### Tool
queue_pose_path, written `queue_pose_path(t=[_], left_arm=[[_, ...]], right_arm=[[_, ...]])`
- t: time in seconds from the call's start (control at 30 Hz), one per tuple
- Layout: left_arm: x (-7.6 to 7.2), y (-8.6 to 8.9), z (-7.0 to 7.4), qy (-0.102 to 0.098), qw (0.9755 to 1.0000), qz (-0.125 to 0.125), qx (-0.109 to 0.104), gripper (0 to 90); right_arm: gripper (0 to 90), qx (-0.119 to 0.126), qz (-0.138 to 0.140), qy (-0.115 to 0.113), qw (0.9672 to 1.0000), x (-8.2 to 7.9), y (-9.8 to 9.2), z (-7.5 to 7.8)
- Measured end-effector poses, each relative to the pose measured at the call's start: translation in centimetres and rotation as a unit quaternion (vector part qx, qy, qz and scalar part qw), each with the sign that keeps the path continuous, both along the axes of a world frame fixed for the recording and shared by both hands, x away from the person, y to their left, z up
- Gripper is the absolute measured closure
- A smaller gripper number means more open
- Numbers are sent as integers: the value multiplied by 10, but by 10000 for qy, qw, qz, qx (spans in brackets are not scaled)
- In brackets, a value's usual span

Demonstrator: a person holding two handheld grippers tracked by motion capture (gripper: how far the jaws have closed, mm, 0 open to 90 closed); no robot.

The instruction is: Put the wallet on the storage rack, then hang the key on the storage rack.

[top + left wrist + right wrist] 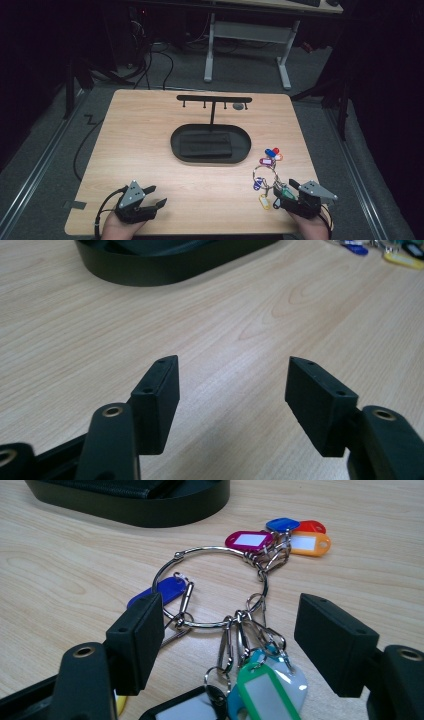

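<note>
Hovering over the key ring [215, 587], right gripper [227, 640] nearer.
Fingers [137, 640] apart, straddling its near arc; left gripper [232, 400] gapes, empty.

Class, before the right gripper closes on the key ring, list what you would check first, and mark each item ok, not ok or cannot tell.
1. Right gripper open: ok.
2. Key ring lying flat on the table: ok.
3. Ring wire between the right fingers: ok; the tags' clips crowd the gap too.
4. Left gripper open, nothing between its fingers: ok.
5. Hook rack behind the tray has bare hooks: ok.
6. Ring big enough for a hook: cannot tell.
</note>
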State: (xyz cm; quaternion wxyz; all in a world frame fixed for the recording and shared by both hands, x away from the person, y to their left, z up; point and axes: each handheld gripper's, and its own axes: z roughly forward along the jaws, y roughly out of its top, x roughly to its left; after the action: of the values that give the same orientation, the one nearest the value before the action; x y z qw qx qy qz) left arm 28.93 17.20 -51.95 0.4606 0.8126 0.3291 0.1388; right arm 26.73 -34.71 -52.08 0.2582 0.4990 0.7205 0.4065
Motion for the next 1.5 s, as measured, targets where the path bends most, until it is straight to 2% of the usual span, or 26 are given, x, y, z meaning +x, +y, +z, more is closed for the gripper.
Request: queue_pose_path(t=[0.17, 0.33, 0.47, 0.53, 0.63, 0.77, 1.0, 1.1, 1.17, 1.27, 1.4, 1.5], left_arm=[[3, 0, 0, -86, 9999, -35, 96, 352], [8, 0, 3, -124, 9999, -43, -59, 338], [12, -1, 3, -179, 9994, -213, -211, 342], [12, -2, 4, -278, 9991, -282, -163, 342], [11, -5, 5, -333, 9987, -363, -128, 342], [10, -7, 5, -405, 9985, -355, -11, 313], [11, -12, 10, -541, 9975, -456, 6, 310], [13, -15, 9, -483, 9977, -480, -27, 309], [13, -15, 8, -518, 9975, -475, -20, 308], [15, -13, 6, -449, 9979, -465, 1, 308], [14, -10, 4, -322, 9986, -410, -12, 309], [14, -9, 4, -320, 9986, -416, -12, 309]], right_arm=[[293, 65, 111, 116, 9998, 1, 5, -1], [300, -40, 97, 287, 9995, 4, 12, 3], [300, -179, 73, 484, 9986, 8, 15, 9], [300, -273, 67, 600, 9978, 9, 18, 12], [293, -544, 76, 786, 9954, 12, 23, 17], [284, -656, 87, 1044, 9923, 17, 28, 24], [281, -917, 143, 1471, 9848, 28, 33, 31], [274, -1021, 204, 1633, 9811, 34, 34, 34], [272, -1014, 228, 1745, 9792, 38, 34, 35], [275, -1007, 294, 1853, 9771, 42, 36, 36], [281, -1244, 456, 2094, 9688, 47, 41, 36], [279, -1328, 655, 2345, 9608, 50, 46, 38]])
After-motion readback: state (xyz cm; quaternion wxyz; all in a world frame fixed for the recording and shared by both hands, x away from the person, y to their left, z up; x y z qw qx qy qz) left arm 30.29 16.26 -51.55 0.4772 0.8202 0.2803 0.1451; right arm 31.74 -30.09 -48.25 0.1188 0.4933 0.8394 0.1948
